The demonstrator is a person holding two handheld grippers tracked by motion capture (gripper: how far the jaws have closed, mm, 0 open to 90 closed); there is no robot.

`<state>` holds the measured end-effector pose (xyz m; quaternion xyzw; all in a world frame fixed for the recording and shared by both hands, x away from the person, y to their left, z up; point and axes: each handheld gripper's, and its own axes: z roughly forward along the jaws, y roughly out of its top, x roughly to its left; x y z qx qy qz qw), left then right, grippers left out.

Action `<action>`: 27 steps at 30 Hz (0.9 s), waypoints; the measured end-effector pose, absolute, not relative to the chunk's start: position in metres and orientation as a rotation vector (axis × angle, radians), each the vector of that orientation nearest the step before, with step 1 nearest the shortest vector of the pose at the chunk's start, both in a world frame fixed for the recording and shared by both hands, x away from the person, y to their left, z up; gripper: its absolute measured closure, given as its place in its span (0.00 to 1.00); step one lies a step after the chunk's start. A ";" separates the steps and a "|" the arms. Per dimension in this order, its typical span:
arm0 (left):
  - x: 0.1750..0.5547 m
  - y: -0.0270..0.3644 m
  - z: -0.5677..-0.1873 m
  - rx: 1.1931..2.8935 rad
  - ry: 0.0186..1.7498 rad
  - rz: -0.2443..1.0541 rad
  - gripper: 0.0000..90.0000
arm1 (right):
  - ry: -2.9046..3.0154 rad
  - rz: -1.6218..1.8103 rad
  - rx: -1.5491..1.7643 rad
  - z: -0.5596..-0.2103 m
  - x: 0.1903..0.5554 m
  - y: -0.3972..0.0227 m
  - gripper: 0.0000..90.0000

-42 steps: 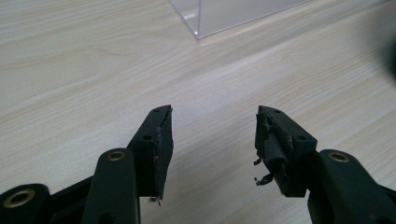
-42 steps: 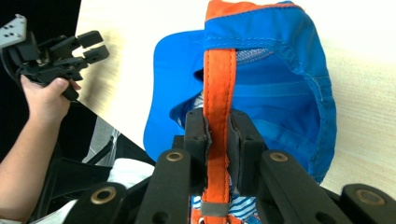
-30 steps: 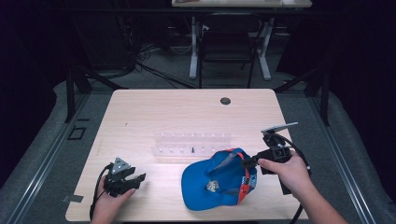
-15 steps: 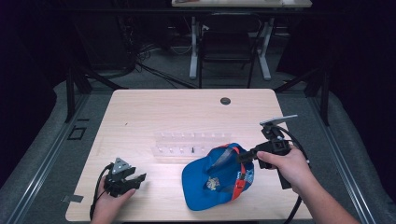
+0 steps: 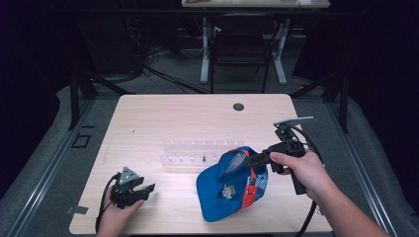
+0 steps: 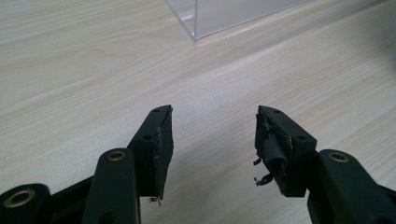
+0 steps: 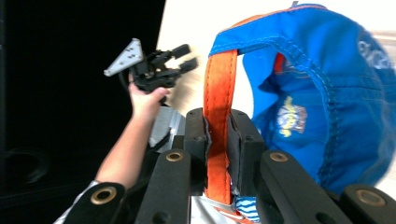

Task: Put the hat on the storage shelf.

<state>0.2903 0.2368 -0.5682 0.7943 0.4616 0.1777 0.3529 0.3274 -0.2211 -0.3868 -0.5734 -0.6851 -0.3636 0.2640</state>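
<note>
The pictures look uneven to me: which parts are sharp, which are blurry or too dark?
High view: the table is well lit, the room behind nearly black, everything slightly soft. Left gripper view: the wood grain is crisp. Right gripper view: the orange strap is sharp, the blue cap blurs toward its right edge, the tabletop is washed out.

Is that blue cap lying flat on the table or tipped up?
Tipped up. The right gripper is shut on the blue fabric cap's orange strap, raising that side.
</note>
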 end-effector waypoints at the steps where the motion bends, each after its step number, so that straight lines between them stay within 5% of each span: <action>1: 0.290 0.237 -0.568 2.054 1.193 0.460 0.52 | -1.831 -0.994 -1.558 -0.386 0.327 -0.220 0.88; 27: 0.289 0.233 -0.569 2.055 1.177 0.464 0.53 | -1.868 -1.107 -1.513 -0.340 0.330 -0.213 0.88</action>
